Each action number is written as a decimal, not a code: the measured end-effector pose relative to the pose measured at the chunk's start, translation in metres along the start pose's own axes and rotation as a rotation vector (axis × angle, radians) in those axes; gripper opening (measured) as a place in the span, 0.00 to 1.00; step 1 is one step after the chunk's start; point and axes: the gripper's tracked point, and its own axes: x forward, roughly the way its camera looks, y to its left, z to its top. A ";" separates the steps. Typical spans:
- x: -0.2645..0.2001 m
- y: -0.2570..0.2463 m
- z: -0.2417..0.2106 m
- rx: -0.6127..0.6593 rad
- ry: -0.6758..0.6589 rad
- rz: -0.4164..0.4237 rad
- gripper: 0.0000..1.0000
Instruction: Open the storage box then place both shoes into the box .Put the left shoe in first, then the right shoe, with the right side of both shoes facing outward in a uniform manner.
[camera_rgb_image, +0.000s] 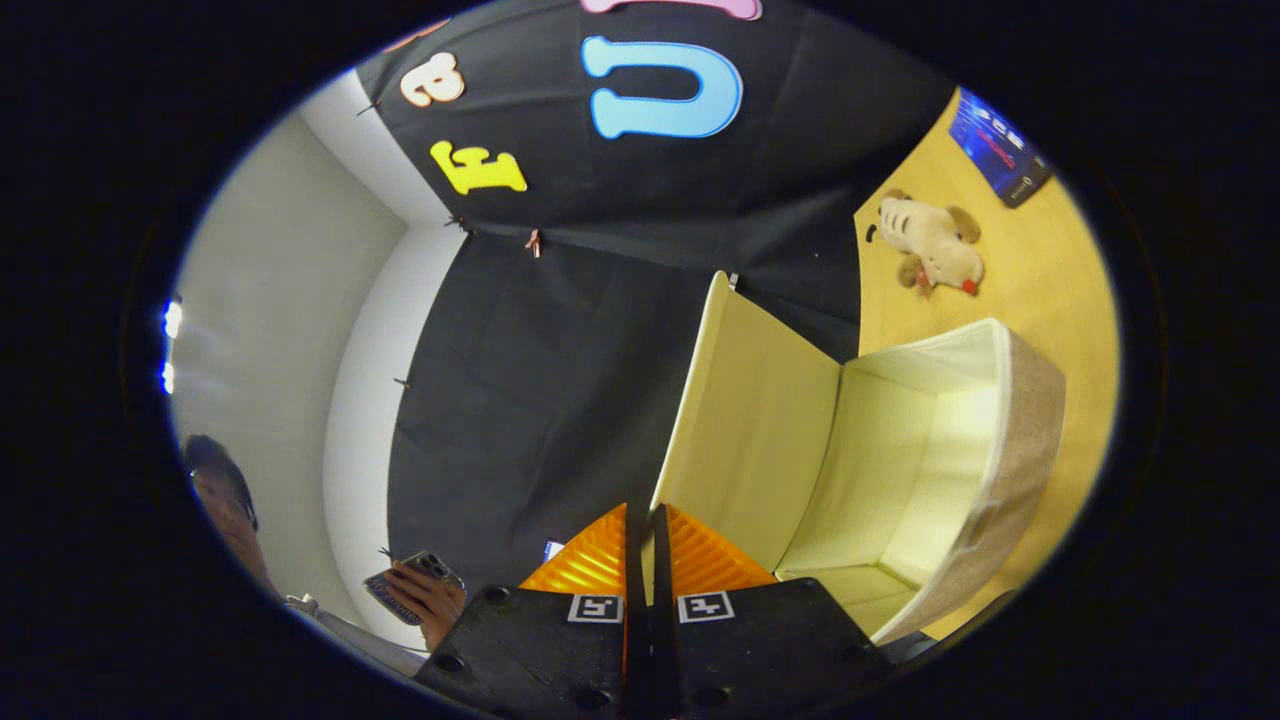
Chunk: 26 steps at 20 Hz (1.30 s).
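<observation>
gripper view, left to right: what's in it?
Person's hand holding a phone → gripper, fingers nearly closed on the raised box lid's edge → open storage box, nothing visible inside. Beyond the box on the wooden surface: plush dog toy.

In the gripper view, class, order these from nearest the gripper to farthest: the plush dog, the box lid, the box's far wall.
The gripper has its fingers nearly closed on the lid's edge.
1. Box lid: between the fingers, raised open.
2. Far wall of the storage box: beyond the lid.
3. Plush dog: on the wooden surface past the box.
</observation>
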 end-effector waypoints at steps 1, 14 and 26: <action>0.011 0.003 -0.002 -0.017 0.006 -0.012 0.05; 0.107 -0.009 -0.033 -0.036 0.063 -0.132 0.11; 0.080 -0.042 -0.023 -0.147 0.033 -0.310 0.96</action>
